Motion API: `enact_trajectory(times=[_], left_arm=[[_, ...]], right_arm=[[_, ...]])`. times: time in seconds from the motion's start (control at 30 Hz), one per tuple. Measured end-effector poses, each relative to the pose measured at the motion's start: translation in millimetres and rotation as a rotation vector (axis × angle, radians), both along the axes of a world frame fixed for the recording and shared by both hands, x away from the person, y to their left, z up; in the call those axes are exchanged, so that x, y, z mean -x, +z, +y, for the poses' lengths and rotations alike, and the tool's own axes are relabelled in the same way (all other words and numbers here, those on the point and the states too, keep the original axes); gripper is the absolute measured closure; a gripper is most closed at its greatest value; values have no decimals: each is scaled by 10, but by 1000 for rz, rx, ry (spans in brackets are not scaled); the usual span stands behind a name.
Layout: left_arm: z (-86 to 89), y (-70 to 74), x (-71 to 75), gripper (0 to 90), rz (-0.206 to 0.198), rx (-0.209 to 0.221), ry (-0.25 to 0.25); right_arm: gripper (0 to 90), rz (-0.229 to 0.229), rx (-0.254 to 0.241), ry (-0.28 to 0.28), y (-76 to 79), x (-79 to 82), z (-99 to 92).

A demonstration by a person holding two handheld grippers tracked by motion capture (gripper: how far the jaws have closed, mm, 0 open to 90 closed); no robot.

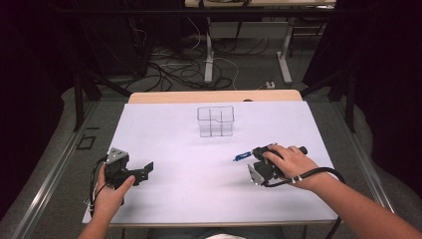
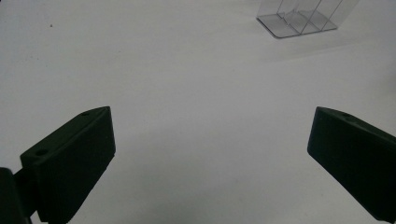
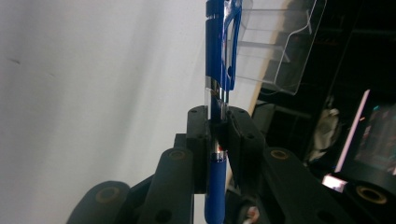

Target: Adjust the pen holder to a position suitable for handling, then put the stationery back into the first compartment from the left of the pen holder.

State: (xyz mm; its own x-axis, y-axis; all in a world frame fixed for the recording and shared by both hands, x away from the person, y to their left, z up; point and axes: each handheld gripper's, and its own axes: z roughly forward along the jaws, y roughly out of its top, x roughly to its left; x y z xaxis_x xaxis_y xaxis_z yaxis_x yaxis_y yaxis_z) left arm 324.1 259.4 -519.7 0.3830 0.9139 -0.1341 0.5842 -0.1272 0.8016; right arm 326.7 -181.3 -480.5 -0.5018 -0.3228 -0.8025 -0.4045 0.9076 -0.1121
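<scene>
right gripper (image 3: pixel 217 135) is clamped on a blue pen (image 3: pixel 217 56), the pen's long axis running straight out between the jaws. in the high view the pen (image 1: pixel 242 157) points left across the table (image 1: pixel 164 134), with the clear organizer (image 1: pixel 215 121) up and left of it, apart. left gripper (image 1: pixel 142 173), farther off, rests wide open, holding nothing.
</scene>
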Motion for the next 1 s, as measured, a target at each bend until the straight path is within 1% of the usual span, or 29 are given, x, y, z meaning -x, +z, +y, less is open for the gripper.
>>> enact_trajectory(times=[0.07,0.1,0.13,0.2,0.23,0.27,0.3,0.33,0.4,0.43,0.5,0.53,0.57,0.6,0.63,0.67,0.7,0.73,0.77,0.8,0.83,0.87,0.9,0.93,1.0], left_arm=[[-5,2,0,10,0,4,-1],[-4,4,-3,10,-4,-1,-6],[-7,5,-3,10,-2,-2,-6],[-12,8,-5,10,3,-3,-12],[-15,10,-6,10,4,-3,-14],[-16,12,-8,10,2,-3,-17],[-19,14,-10,10,2,0,-19],[-19,17,-13,10,3,1,-22],[-23,23,-19,10,6,0,-29],[-30,24,-23,9,3,6,-30],[-38,40,-27,10,9,6,-41],[-49,44,-33,9,7,12,-46],[-56,51,-34,9,12,14,-56],[-64,60,-40,8,16,14,-61],[-80,65,-46,6,20,20,-62],[-90,74,-54,5,27,16,-71],[-102,82,-64,5,28,14,-73],[-120,88,-78,5,24,12,-69],[-132,102,-83,5,39,17,-75],[-156,105,-92,5,32,19,-74],[-171,121,-98,5,39,10,-88],[-198,127,-107,5,29,5,-95],[-214,148,-114,5,39,-11,-112],[-244,159,-124,6,33,-10,-114],[-291,197,-138,20,33,-27,-138]], right_arm=[[801,-38,45,29,-1,9,12],[801,-42,60,38,-1,9,19],[801,-56,82,57,-2,4,26],[801,-75,108,76,-8,5,39],[801,-91,103,81,-17,9,41],[801,-103,119,99,-16,7,52],[801,-86,141,93,-16,12,66],[801,-102,149,102,-21,14,73],[801,-113,149,128,-22,9,97],[801,-128,160,143,-22,10,108],[801,-143,164,148,-15,14,132],[801,-142,164,154,-3,16,144],[801,-162,168,178,8,9,159],[801,-161,158,171,14,11,165],[801,-168,161,177,26,13,176],[801,-173,161,184,35,13,187],[801,-173,163,187,45,15,197],[801,-183,166,191,52,15,206],[801,-186,165,205,58,10,214],[801,-188,168,209,64,9,220],[801,-185,176,210,70,7,228],[801,-189,182,206,73,12,231],[801,-196,181,213,72,10,235],[800,-201,186,222,73,6,244],[801,-206,204,227,80,6,266]])
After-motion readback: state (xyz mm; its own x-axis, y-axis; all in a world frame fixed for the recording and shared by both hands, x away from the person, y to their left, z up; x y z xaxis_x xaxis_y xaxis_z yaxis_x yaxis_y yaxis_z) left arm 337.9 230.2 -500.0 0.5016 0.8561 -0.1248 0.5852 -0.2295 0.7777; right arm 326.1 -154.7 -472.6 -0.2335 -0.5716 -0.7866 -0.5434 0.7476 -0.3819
